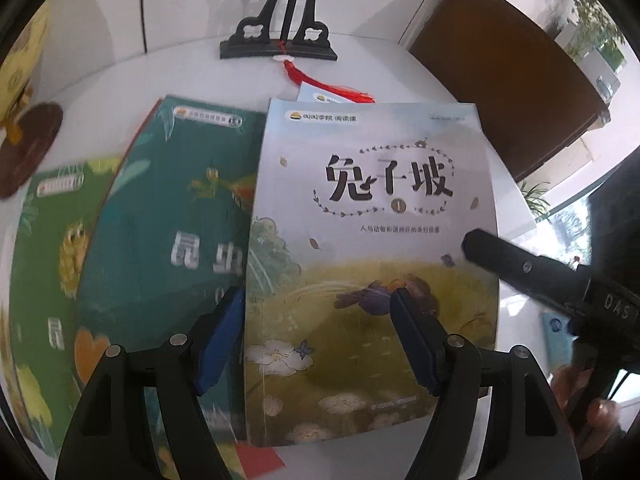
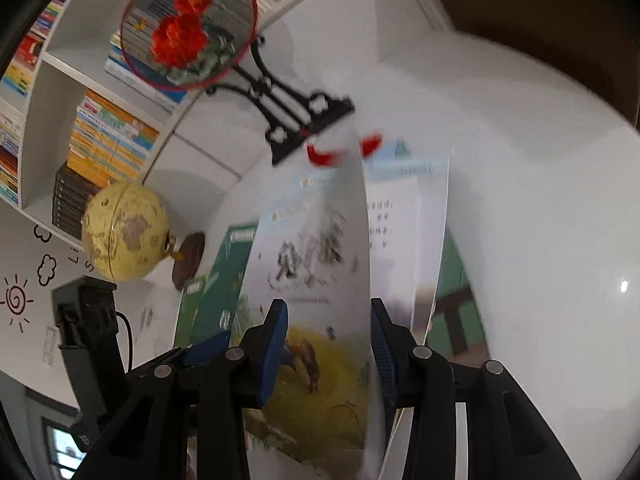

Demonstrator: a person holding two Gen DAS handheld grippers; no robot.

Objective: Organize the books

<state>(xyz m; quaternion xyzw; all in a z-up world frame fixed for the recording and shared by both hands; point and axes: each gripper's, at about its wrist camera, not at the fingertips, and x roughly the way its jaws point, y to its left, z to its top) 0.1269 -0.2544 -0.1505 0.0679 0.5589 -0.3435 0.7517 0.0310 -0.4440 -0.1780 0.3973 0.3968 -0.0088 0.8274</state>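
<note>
While the pale book (image 1: pixel 372 216) with the rabbit-and-meadow cover is lying face up on the white table (image 1: pixel 516 340), its right-hand side is lifting a little, because the right gripper (image 2: pixel 329 354) is pinching that part of the book between its blue pads (image 2: pixel 276 354). In the right wrist view the cover is curving up between the closed jaws, and loose pages are fanning at about two o'clock from them. The left gripper (image 1: pixel 318 340) is standing open above the lower part of the same book and is holding nothing. At nine o'clock from the pale book, a dark green book (image 1: pixel 172 216) is lying just beside it, and further out a lighter green book (image 1: pixel 44 264) is partly under that one. At twelve o'clock a black fan stand (image 1: pixel 280 36) with a red tassel (image 1: pixel 332 86) is standing.

The step in hand seems to be taking up the pale book to put it with the others. The next move probably needs the whole book to be held, not only the cover, so the left gripper should support or close on the spine edge before lifting.
</note>
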